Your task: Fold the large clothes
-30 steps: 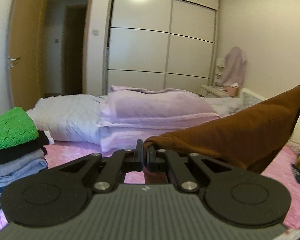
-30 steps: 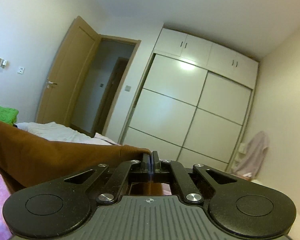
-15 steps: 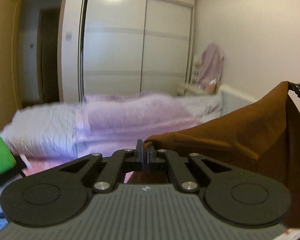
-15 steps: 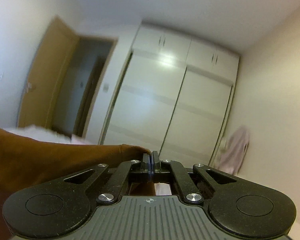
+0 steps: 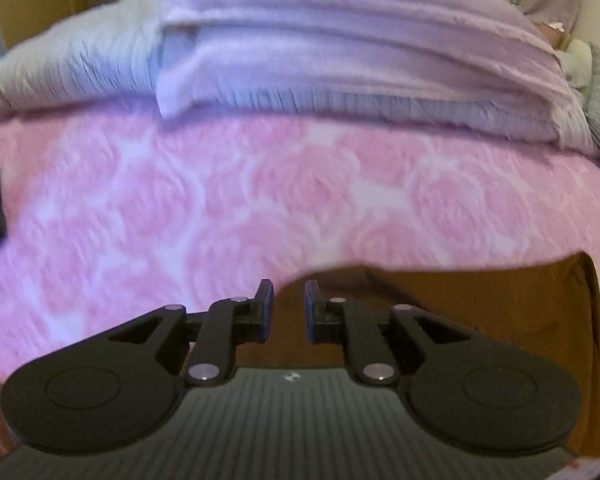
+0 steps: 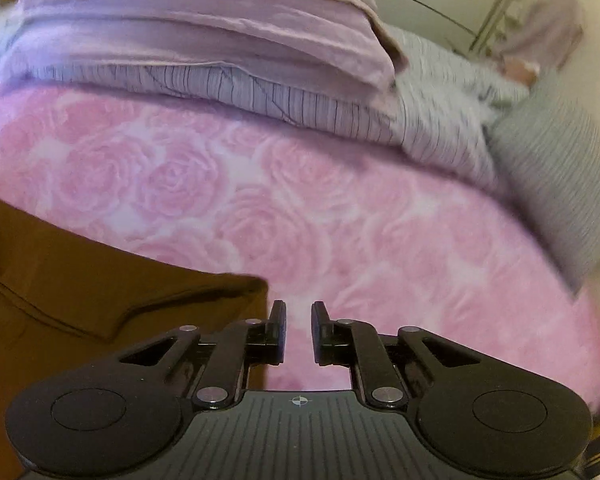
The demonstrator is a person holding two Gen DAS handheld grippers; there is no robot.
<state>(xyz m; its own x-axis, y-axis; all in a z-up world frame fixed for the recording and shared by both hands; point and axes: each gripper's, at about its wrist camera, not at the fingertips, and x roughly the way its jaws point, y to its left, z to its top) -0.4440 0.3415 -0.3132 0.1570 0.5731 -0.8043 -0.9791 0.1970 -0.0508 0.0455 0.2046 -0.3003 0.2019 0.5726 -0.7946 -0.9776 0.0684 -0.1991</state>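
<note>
Our left gripper [image 5: 286,306] and right gripper [image 6: 299,330] have just been opening; both stand slightly parted, gripping nothing. The brown garment [image 5: 480,312] lies beneath us on the pink rose blanket [image 6: 300,208]. Farther off sit folded lilac bedding [image 5: 340,40] and a grey pillow [image 6: 560,176].

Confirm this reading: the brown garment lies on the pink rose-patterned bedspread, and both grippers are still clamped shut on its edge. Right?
Not quite. The brown garment does lie on the pink rose-patterned bedspread, but neither gripper is clamped. The left gripper and right gripper have just been opening; each wrist view shows parted jaws gripping nothing.
</note>
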